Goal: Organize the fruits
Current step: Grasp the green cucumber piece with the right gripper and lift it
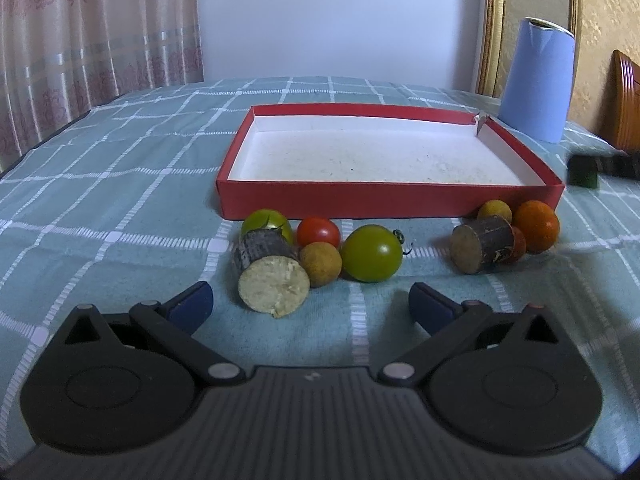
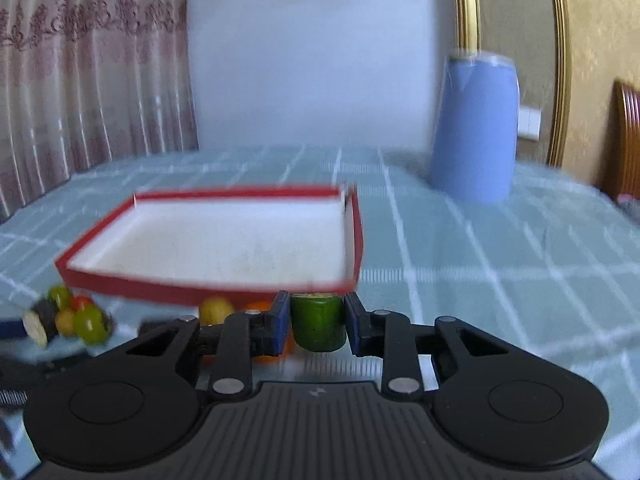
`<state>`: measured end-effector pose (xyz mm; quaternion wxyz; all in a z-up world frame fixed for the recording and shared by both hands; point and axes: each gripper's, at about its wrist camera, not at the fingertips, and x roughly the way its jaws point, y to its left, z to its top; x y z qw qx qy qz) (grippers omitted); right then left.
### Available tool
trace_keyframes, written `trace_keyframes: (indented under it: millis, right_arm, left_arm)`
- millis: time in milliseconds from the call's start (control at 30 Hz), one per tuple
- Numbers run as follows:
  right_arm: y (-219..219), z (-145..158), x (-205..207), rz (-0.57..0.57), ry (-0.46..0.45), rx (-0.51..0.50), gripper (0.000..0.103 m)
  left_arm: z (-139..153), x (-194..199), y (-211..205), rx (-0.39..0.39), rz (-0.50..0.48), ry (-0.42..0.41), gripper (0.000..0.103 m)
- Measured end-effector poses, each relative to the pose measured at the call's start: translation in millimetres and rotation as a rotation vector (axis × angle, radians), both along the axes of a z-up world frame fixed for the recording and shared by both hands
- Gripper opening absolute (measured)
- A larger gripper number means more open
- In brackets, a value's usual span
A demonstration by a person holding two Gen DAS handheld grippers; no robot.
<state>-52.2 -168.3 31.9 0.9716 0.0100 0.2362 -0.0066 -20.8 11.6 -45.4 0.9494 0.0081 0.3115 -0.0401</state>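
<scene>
A red shallow box with a white, empty inside lies on the checked cloth; it also shows in the right wrist view. In front of it lie a cut dark-skinned piece, a red tomato, a green tomato, a tan round fruit, another cut piece and an orange fruit. My left gripper is open and empty just before the fruits. My right gripper is shut on a green cucumber piece, near the box's front right corner.
A blue cylinder stands behind the box at the right; it also shows in the right wrist view. A curtain hangs at the left. A gold frame and a wooden chair back are at the right. The right wrist view is blurred.
</scene>
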Motion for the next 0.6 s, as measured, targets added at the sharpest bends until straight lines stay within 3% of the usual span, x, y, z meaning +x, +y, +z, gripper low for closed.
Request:
trace_keyframes:
  millis: [167, 433, 600]
  right_arm:
    - [15, 4, 45, 0.032, -0.029, -0.061, 0.028]
    - [21, -30, 133, -0.051, 0.137, -0.079, 0.028]
    - [27, -37, 134, -0.058, 0.123, -0.119, 0.029]
  left_arm:
    - [-2, -1, 1, -0.008, -0.005, -0.003, 0.103]
    - [-1, 0, 0, -0.007, -0.006, -0.005, 0.103]
    - [-1, -1, 0, -0.004, -0.005, -0.004, 0.103]
